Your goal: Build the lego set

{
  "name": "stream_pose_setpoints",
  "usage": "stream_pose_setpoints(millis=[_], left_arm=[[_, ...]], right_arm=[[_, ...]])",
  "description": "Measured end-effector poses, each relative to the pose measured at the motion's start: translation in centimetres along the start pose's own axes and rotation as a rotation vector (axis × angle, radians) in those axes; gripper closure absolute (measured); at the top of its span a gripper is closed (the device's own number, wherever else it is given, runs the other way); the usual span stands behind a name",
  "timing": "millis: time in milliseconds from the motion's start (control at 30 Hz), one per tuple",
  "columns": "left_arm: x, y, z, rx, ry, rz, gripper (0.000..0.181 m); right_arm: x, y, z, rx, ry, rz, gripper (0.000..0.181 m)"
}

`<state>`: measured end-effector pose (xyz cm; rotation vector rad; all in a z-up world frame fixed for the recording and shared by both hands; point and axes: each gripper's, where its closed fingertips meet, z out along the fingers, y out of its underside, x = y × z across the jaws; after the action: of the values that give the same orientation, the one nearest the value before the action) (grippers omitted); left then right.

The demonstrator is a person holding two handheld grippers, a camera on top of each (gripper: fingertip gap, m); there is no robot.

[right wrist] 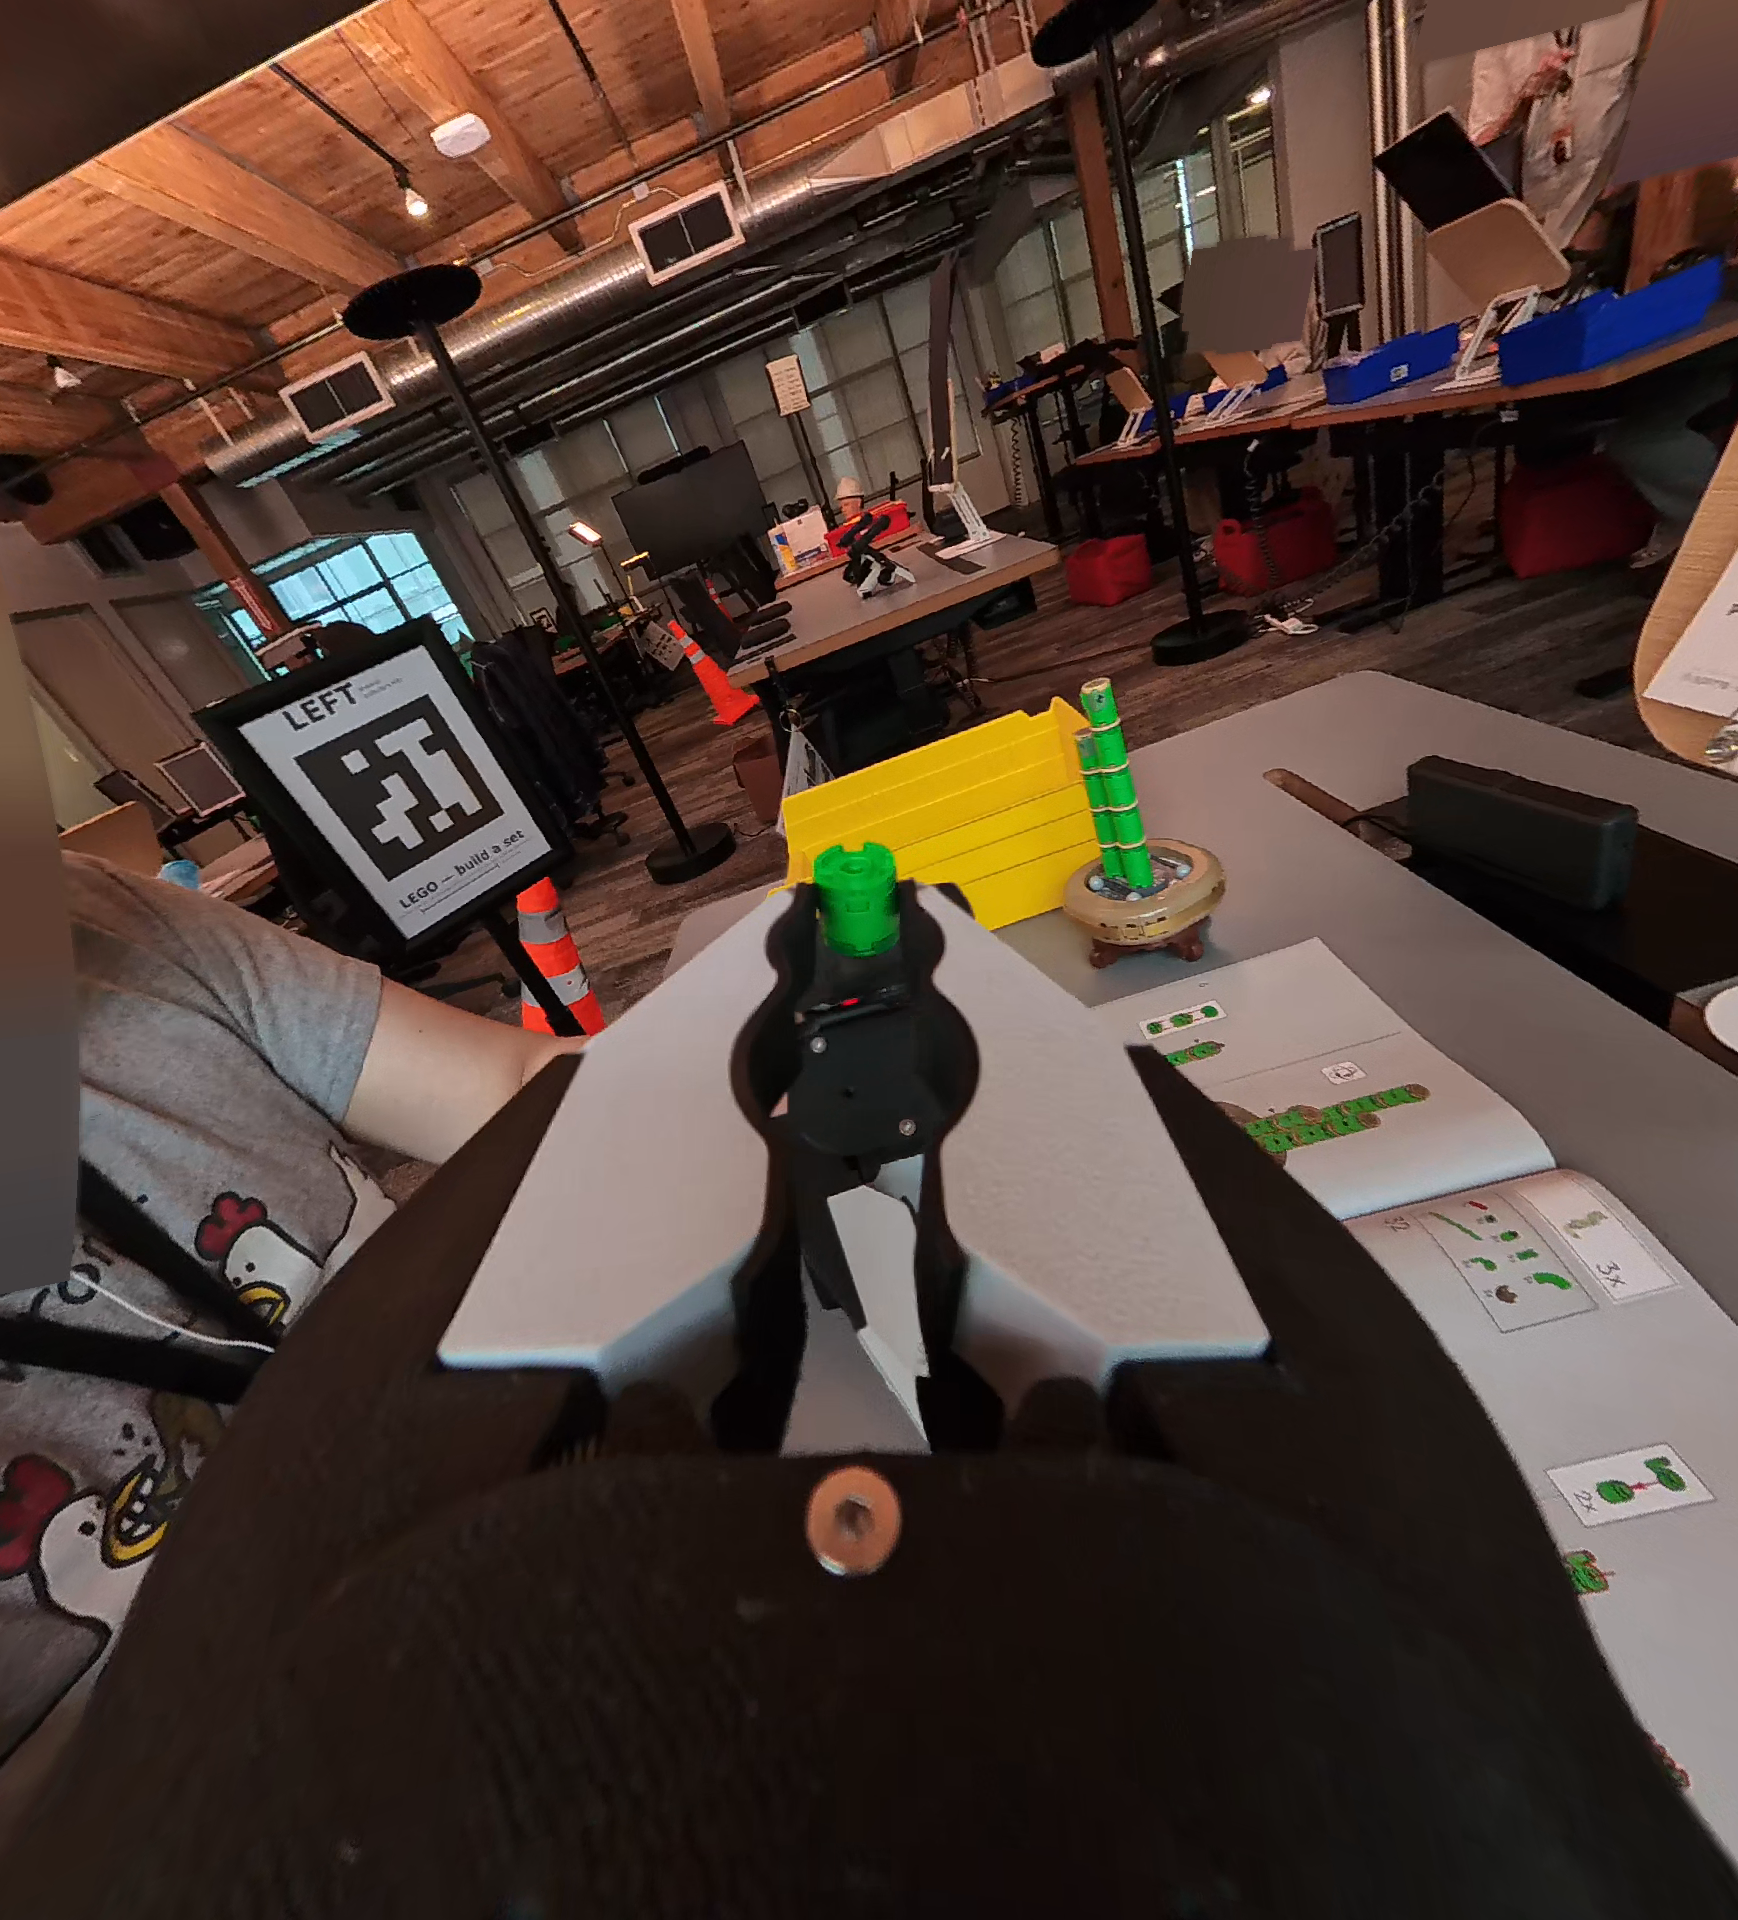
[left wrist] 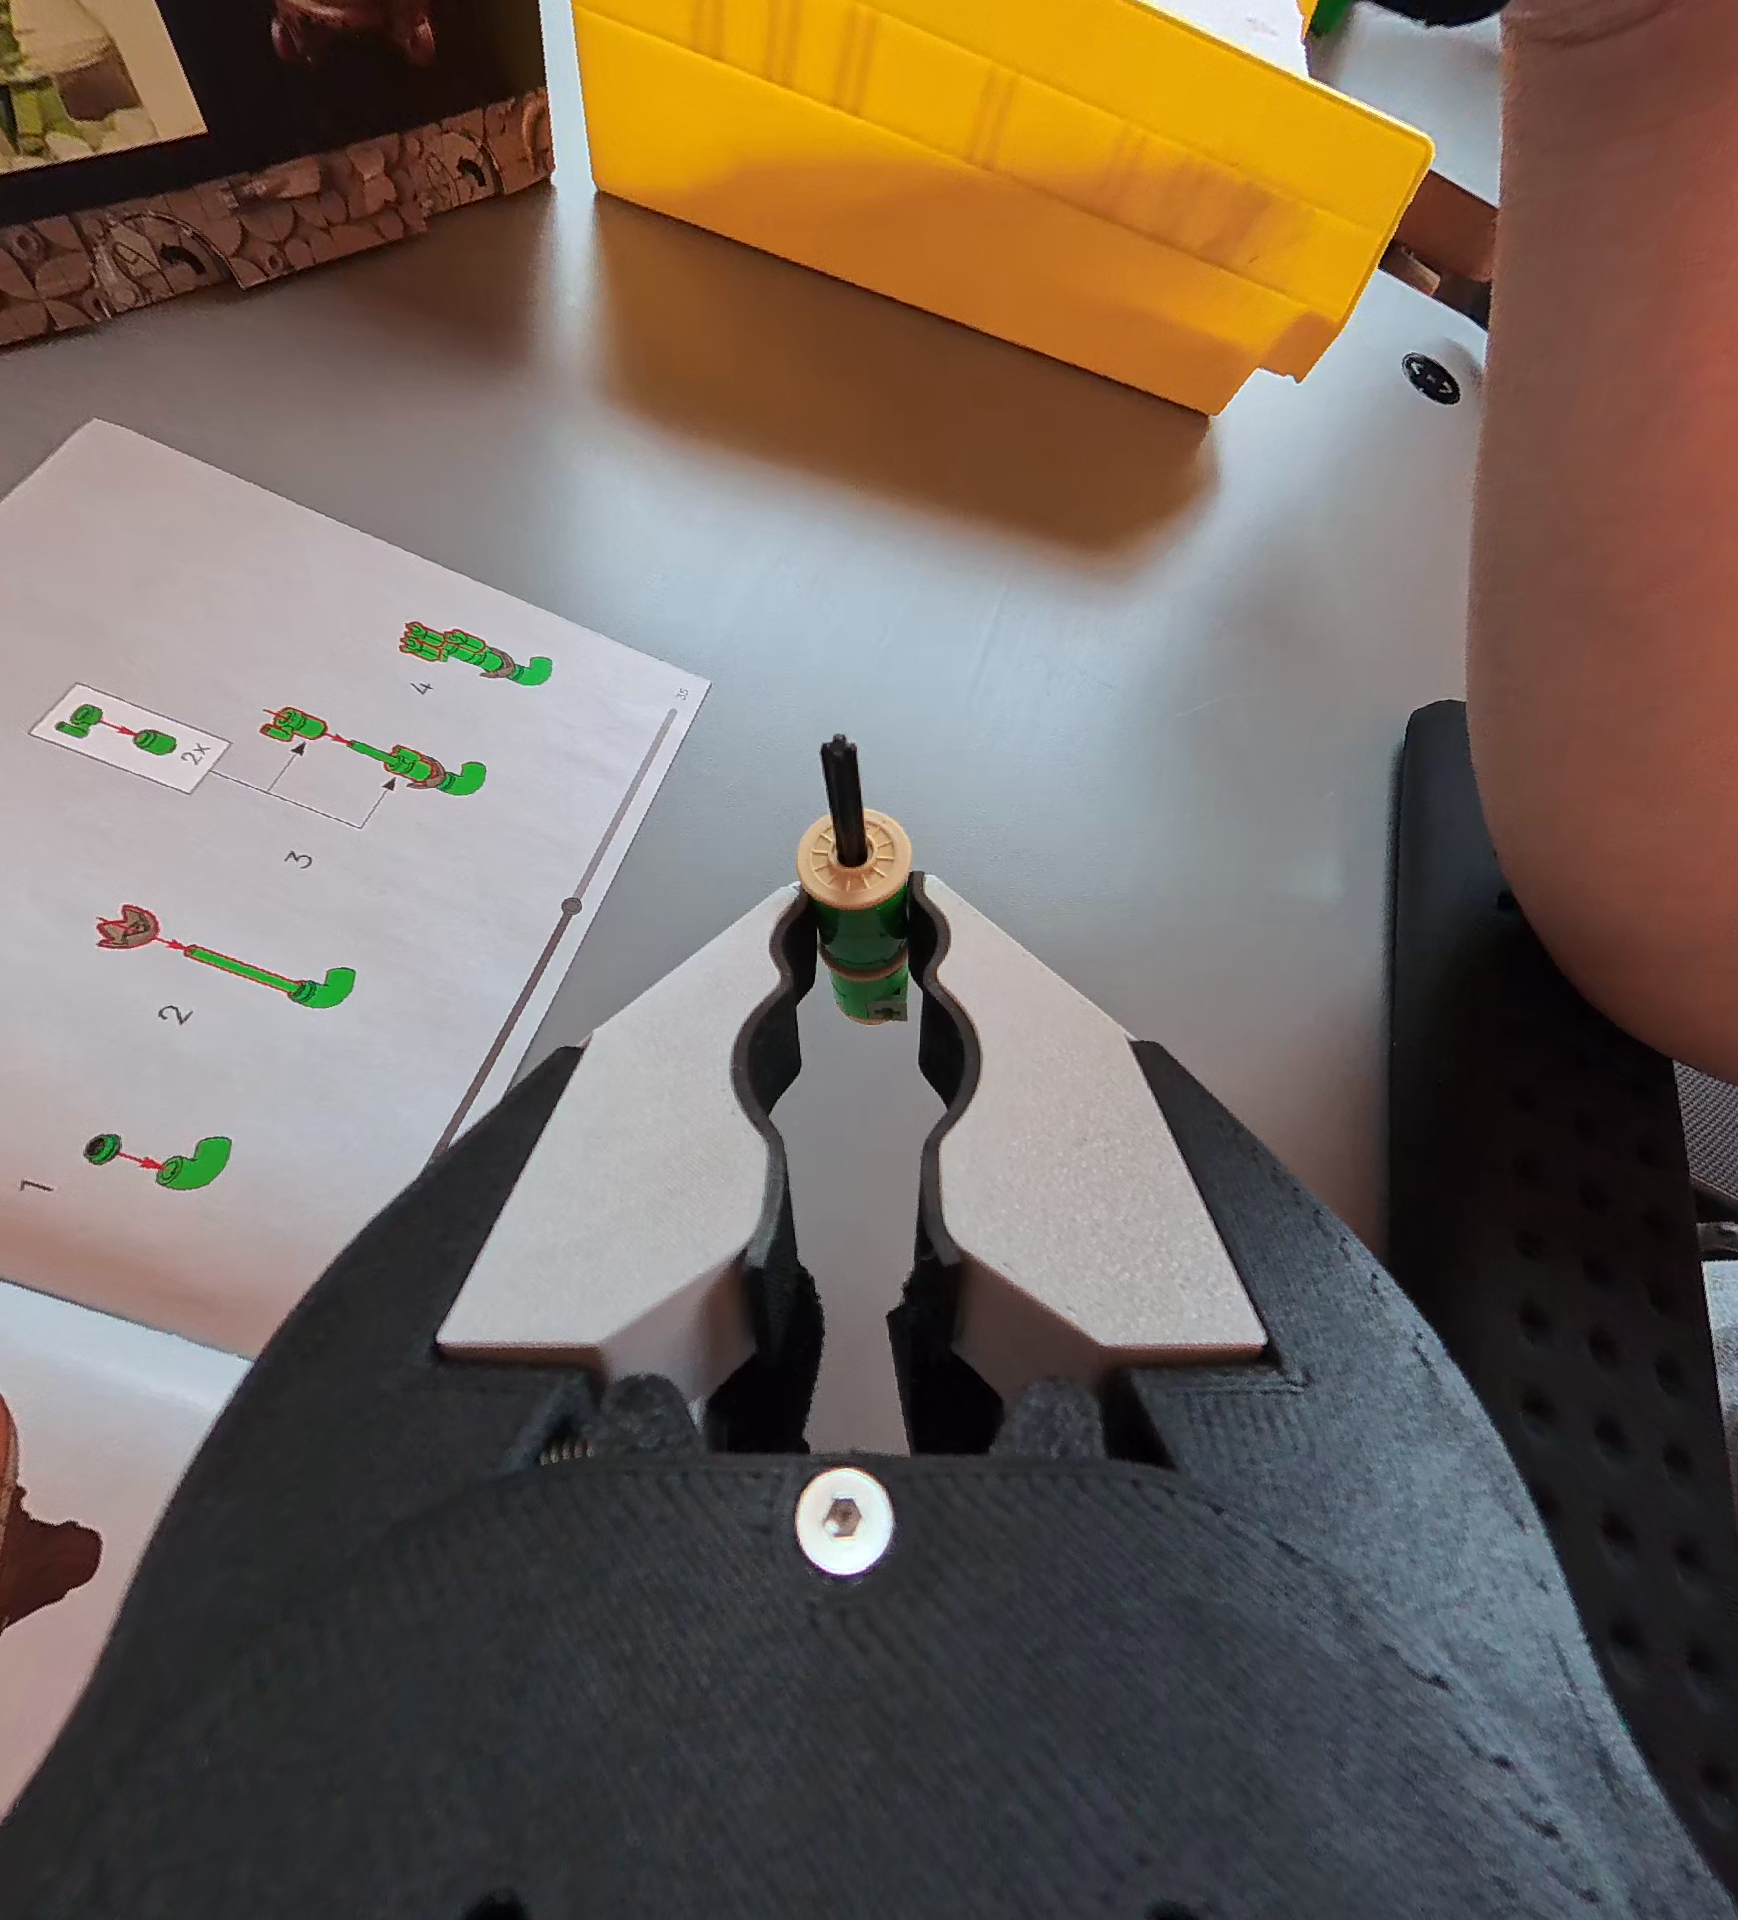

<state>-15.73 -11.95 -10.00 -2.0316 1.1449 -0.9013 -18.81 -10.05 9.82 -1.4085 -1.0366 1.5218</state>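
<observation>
My left gripper (left wrist: 857, 914) is shut on a small green stalk piece (left wrist: 860, 940) with a tan disc (left wrist: 857, 850) on top and a black axle (left wrist: 841, 795) sticking out, held above the grey table. My right gripper (right wrist: 852, 909) is shut on a green round brick (right wrist: 852, 902), held up in the air. Behind its fingers the black body of the other gripper (right wrist: 860, 1091) shows. A partly built green bamboo stalk (right wrist: 1114, 795) stands in a tan pot (right wrist: 1145, 894) on the table, right of the right gripper.
The open instruction booklet (left wrist: 252, 914) lies left of the left gripper and also shows in the right wrist view (right wrist: 1447, 1226). A yellow bin (left wrist: 979, 177) and the set's box (left wrist: 221, 135) stand farther back. A person's arm (left wrist: 1654, 520) is at the right. Spacing between my two grippers at the tips: around 20 cm.
</observation>
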Motion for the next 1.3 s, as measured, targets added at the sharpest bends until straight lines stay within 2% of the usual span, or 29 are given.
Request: stream_pose_setpoints(millis=[567,1300], left_arm=[[-0.9,-1.0,-1.6,0.053,-0.002,-0.039,0.166],[-0.2,-0.9,-1.0,0.042,0.008,-0.025,0.166]], right_arm=[[-0.9,2.4,1.2,-0.141,-0.026,-0.080,0.167],[0.3,3.4,1.2,-0.168,0.000,-0.051,0.167]])
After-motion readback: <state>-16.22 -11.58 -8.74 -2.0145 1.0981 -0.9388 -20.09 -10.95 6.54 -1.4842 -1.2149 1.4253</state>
